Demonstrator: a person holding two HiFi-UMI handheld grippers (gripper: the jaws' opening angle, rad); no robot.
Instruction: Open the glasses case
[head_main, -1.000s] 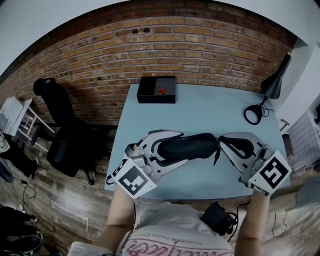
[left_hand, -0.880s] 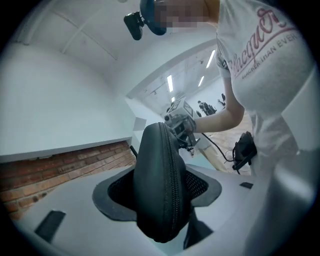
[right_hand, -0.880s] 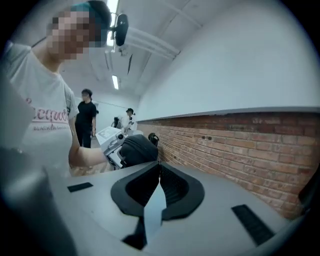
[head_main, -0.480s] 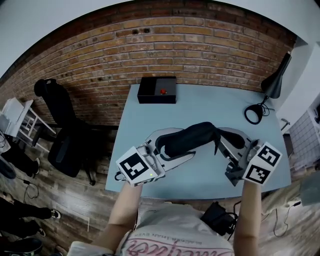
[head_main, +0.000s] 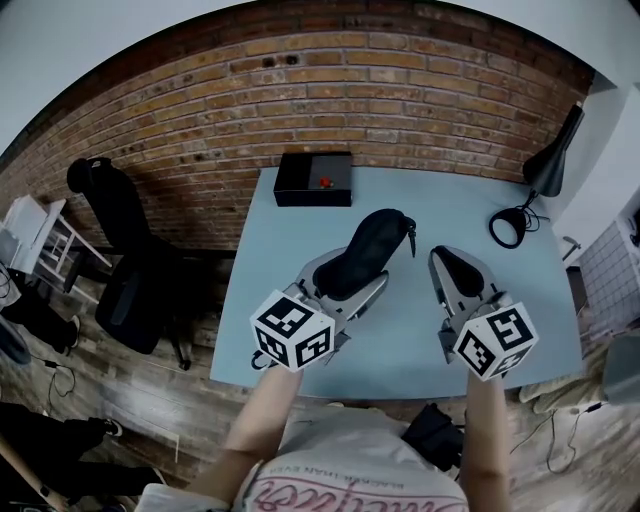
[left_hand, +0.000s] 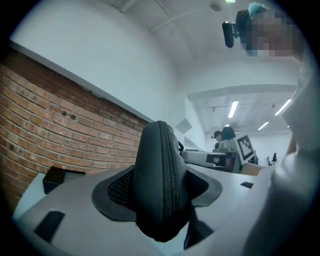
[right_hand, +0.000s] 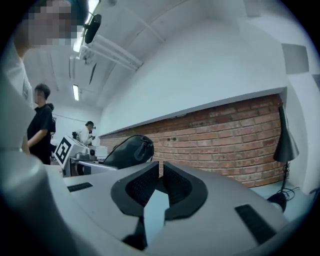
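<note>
The black zippered glasses case (head_main: 366, 252) is held off the table, its far end pointing toward the brick wall, with the zipper pull (head_main: 410, 236) hanging from that end. My left gripper (head_main: 348, 279) is shut on its near half, one pad on each side. In the left gripper view the case (left_hand: 160, 180) fills the gap of the left gripper (left_hand: 159, 192), and its zip runs shut down the middle. My right gripper (head_main: 446, 260) is shut on nothing, a hand's width right of the case. In the right gripper view the case (right_hand: 127, 150) shows left of the right gripper (right_hand: 161, 176).
A black box with a red button (head_main: 313, 180) stands at the back left of the light blue table (head_main: 440, 205). A black desk lamp (head_main: 548, 165) and its coiled cable (head_main: 505, 228) are at the back right. An office chair (head_main: 120, 245) stands left of the table.
The case lay crosswise between both grippers, the right tip at its end. The left gripper has swung and rolled it to point away, and the right gripper now stands apart from it.
</note>
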